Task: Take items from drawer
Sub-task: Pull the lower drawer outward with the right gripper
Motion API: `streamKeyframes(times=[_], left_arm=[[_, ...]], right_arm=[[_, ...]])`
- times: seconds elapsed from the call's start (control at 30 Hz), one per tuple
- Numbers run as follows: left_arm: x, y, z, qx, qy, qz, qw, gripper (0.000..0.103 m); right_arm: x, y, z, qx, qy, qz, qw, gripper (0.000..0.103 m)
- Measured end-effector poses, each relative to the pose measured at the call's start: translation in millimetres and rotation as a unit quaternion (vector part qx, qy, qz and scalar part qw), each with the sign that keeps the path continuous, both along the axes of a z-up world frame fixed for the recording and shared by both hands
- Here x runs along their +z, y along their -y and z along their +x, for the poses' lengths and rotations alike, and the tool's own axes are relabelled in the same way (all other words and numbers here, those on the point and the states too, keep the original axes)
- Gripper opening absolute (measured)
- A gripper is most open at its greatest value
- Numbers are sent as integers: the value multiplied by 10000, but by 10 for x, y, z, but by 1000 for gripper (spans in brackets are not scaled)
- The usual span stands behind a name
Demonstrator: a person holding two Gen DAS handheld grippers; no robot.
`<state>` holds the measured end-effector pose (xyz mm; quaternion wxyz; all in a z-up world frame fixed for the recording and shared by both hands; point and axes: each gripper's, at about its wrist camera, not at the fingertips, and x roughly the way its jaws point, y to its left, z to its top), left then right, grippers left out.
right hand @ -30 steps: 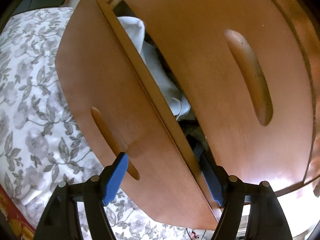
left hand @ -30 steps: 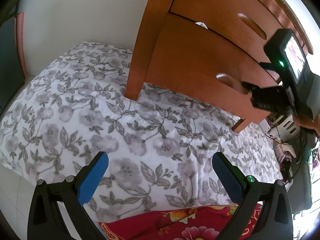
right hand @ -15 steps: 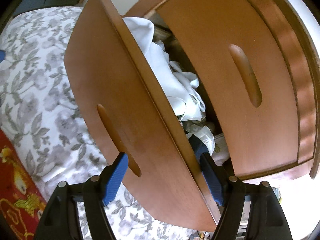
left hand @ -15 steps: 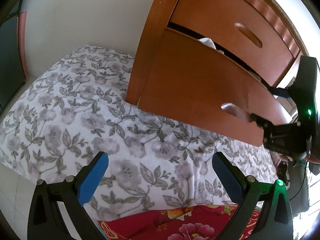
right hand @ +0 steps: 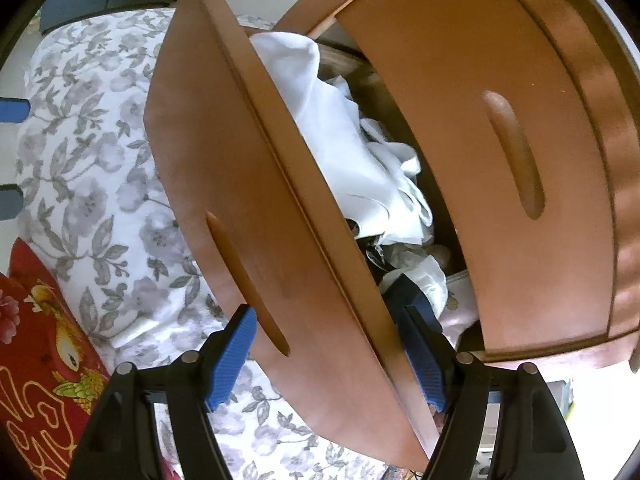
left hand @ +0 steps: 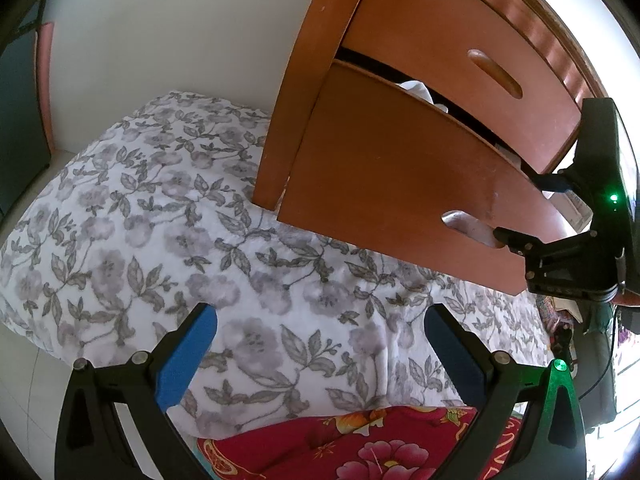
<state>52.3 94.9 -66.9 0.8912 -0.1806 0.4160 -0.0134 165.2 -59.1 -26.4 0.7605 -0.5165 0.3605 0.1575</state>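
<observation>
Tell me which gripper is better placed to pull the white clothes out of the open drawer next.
Left. The left gripper is open, empty, hovering over the floral bedding. The right gripper straddles the drawer front, so it must let go before reaching the white clothes.

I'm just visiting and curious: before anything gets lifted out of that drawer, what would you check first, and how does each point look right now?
1. Lower drawer pulled open enough to reach in: ok, a wide gap shows above its front panel.
2. Items visible inside: ok, white cloth lies piled in the drawer.
3. Right gripper free to reach in: not ok, its fingers straddle the drawer's front panel, one outside, one inside.
4. Left gripper empty and open: ok, it hovers over the floral bedspread.
5. Upper drawer out of the way: ok, it looks shut.
6. Whether the cloth is snagged on something: cannot tell.
</observation>
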Motion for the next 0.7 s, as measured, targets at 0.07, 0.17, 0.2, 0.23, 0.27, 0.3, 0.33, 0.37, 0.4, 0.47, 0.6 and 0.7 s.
streamKeyframes(times=[0.07,0.17,0.2,0.23,0.27,0.3,0.33,0.37,0.4,0.47,0.6,0.7], left_arm=[[-6,-10,0,5,-6,-6,10000,103],[-9,-11,3,-6,-25,-18,10000,103],[-7,-12,4,-4,-22,-14,10000,103],[-10,-14,6,2,-21,-9,10000,103],[-10,-14,7,6,-18,-7,10000,103],[-6,-14,7,7,-12,-11,10000,103],[-6,-15,7,6,-8,-10,10000,103],[-2,-14,5,1,1,-4,10000,103],[1,-11,3,-5,7,5,10000,103],[7,-13,-4,-14,12,17,10000,103],[11,-26,-17,-8,4,42,10000,103],[16,-30,-20,-4,-1,28,10000,103]], right_arm=[[-116,-3,8,0,-15,-15,10000,77],[-158,7,7,22,-54,5,10000,78],[-132,19,2,21,-113,80,9999,78],[-128,24,9,3,-153,136,9998,78],[-108,32,7,-30,-204,206,9996,78],[-98,35,1,-47,-235,246,9994,78],[-92,35,-27,-44,-250,253,9994,78],[-94,26,-44,-31,-252,237,9994,78],[-95,23,-75,-6,-240,211,9995,78],[-88,26,-121,4,-223,207,9995,78],[-31,53,-178,-1,-304,330,9990,78],[-11,72,-263,14,-340,337,9989,79]])
